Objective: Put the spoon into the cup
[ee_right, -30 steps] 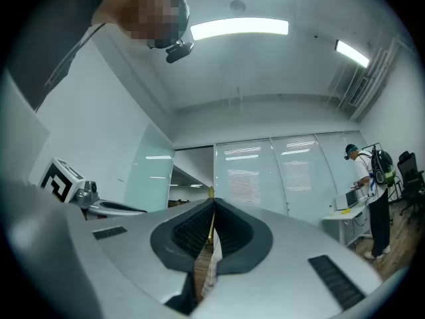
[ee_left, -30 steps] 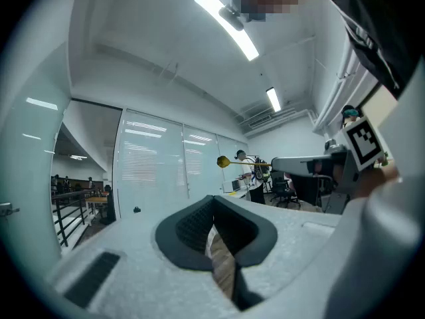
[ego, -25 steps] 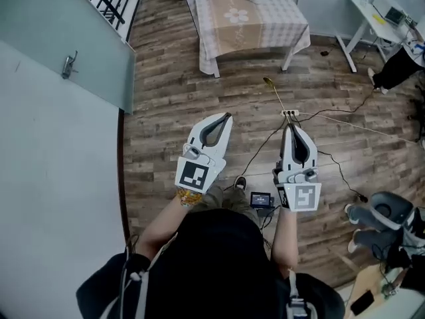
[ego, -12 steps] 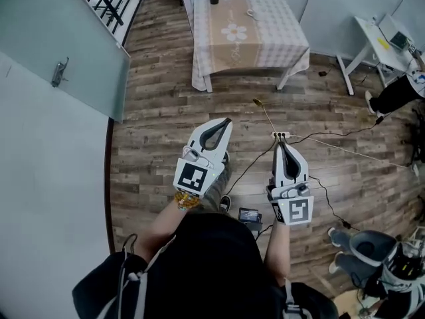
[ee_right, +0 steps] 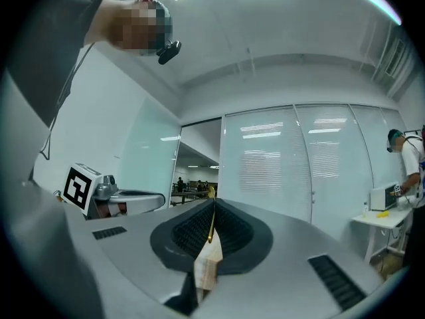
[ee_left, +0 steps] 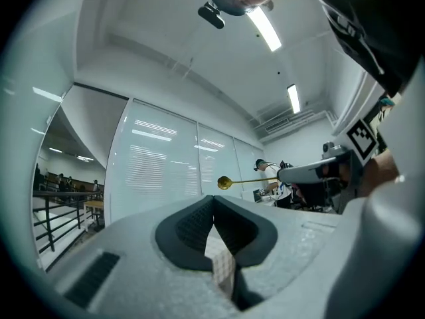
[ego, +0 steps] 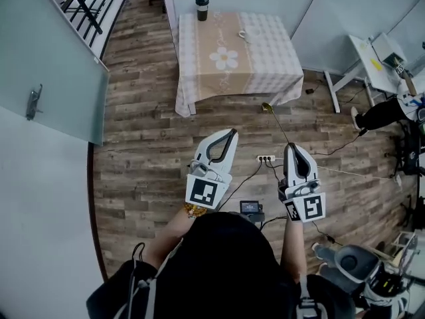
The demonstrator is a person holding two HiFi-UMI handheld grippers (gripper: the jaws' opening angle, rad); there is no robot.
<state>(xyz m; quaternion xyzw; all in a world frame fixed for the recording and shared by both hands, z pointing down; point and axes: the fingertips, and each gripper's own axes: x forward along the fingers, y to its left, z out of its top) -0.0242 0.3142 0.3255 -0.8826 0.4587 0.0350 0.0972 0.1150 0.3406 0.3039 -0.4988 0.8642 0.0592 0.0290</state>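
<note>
Grips a gold spoon (ego: 279, 125) in the right gripper (ego: 292, 146), jaws pressed together on the tail of the handle, the thin stem running up between the dark pads in the right gripper view. Points the spoon forward and slightly left, bowl leading, in the air above the wood floor (ego: 146, 151) and a white power strip (ego: 265, 158). Holds the left gripper (ego: 231, 133) just beside, at much the same height, jaws closed tip to tip on nothing, with only a far glass wall and the spoon's bowl beyond them in the left gripper view.

Ahead, across a stretch of floor: a small table (ego: 265, 68) under a checked cloth with a flower print. On it, a dark lidded tumbler (ego: 202, 8) at the far left corner and a small pale cup-like thing (ego: 243, 36) near the middle of the far side. Too small to say for sure whether a cup, or to pick the intended one of the two. Well apart from the spoon either way.

By the look of it, past the pick-up and no further. Leaves the whole delivery: closing the gap to the table, bringing the spoon over the cup's mouth, lowering it in and letting go. Possibly also calls for taking a lid off with the free left gripper, should the tumbler be the target.
</note>
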